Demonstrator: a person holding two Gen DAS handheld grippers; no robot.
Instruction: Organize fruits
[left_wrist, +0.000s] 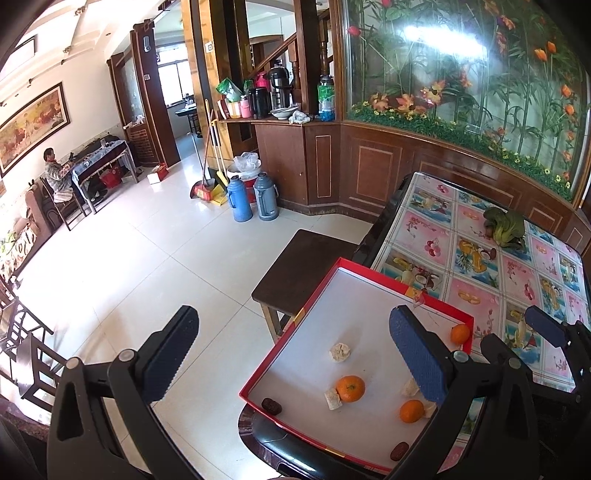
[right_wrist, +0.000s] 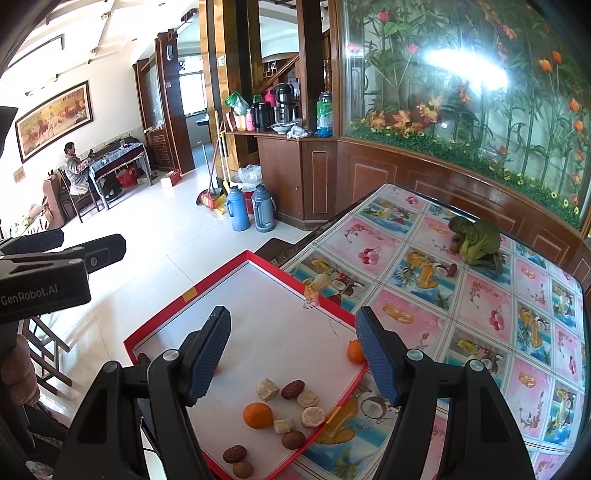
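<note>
A red-rimmed tray (left_wrist: 369, 272) (right_wrist: 207, 291) with a white floor sits at the table's near corner. In it lie three oranges (left_wrist: 350, 388) (left_wrist: 411, 410) (left_wrist: 460, 333), several pale chunks (left_wrist: 340, 352) (right_wrist: 266, 389) and several dark dates (left_wrist: 271, 405) (right_wrist: 293, 389). My left gripper (left_wrist: 295, 354) hovers open above the tray's left edge, holding nothing. Over the tray's middle my right gripper (right_wrist: 293, 358) is open too, with an orange (right_wrist: 258, 415) below it. A second orange (right_wrist: 354, 351) is half hidden behind its right finger (right_wrist: 376, 358).
A leafy green vegetable (right_wrist: 476, 240) lies on the fruit-patterned tablecloth (right_wrist: 424, 306) farther back. A dark wooden stool (left_wrist: 306, 266) stands beside the table. Two blue thermos flasks (left_wrist: 239, 199) stand on the tiled floor by a wooden cabinet. A person (left_wrist: 55, 173) sits at a distant table.
</note>
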